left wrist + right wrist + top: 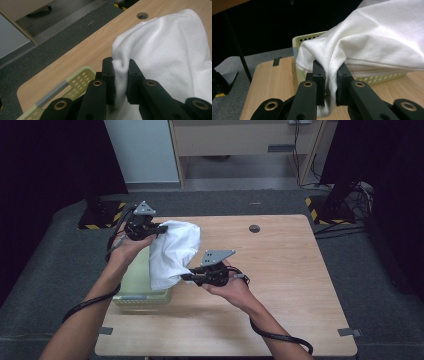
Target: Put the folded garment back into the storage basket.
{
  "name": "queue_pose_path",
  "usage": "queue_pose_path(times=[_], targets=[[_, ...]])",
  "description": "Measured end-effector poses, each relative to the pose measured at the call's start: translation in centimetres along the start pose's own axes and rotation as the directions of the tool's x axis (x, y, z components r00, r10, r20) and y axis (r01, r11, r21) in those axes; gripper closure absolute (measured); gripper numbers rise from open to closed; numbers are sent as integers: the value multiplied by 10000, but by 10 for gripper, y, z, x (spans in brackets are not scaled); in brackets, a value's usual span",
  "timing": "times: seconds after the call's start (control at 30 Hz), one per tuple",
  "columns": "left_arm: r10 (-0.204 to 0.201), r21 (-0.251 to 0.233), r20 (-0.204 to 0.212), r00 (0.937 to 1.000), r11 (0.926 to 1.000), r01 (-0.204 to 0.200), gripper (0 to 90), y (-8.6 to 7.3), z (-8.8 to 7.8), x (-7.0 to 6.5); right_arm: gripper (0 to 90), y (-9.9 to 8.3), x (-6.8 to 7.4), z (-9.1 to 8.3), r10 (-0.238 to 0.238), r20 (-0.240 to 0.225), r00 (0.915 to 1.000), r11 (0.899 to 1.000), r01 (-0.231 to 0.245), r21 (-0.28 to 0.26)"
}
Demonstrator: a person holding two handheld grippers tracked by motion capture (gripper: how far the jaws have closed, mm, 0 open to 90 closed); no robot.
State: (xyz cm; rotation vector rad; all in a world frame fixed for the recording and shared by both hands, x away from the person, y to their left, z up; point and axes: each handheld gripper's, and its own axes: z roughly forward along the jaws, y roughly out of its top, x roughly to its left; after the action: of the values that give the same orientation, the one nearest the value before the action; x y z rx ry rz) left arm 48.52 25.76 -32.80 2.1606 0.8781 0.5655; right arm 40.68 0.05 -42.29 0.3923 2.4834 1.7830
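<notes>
The right gripper clenched the white cloth at its 5 o'clock corner; the left gripper pinched its 11 o'clock edge (above the pale-green basket).

1. Cloth: 1, white, at 9 o'clock from table centre, held up off the table.
2. Basket: 1, pale green with punched holes, at 8 o'clock, under the cloth.
3. Grippers: 2. Left gripper at 10 o'clock, right gripper near centre; each one's jaws closed on a fold of the cloth.
4. Hands: 2, one per gripper.
5. Table: 1, wood top.
6. Cable hole in the tabletop: 1, at 12 o'clock.
7. Tape tabs at the near table edge: 2, at 7 o'clock and 5 o'clock.
8. Striped black-and-yellow floor bases: 2, at 10 and 2 o'clock, off the table.
</notes>
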Motion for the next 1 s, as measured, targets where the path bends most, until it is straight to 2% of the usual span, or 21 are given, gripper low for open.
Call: queue_pose_path(times=[0.4, 0.67, 1.0], targets=[[-89, -131, -157, 9998, 9999, 87, 807, -4, -10, 10, 814, 8, 0, 15, -68, -99, 9999, 9999, 69, 76], [-323, -163, -285, 9991, 9994, 319, 807, -12, -14, 19, 814, 11, 1, 28, -78, -155, 9998, 9999, 80, 93], [-248, -104, -421, 9988, 9996, 244, 807, -18, -17, 26, 813, 13, 0, 40, -85, -230, 9997, 9999, 87, 88]])
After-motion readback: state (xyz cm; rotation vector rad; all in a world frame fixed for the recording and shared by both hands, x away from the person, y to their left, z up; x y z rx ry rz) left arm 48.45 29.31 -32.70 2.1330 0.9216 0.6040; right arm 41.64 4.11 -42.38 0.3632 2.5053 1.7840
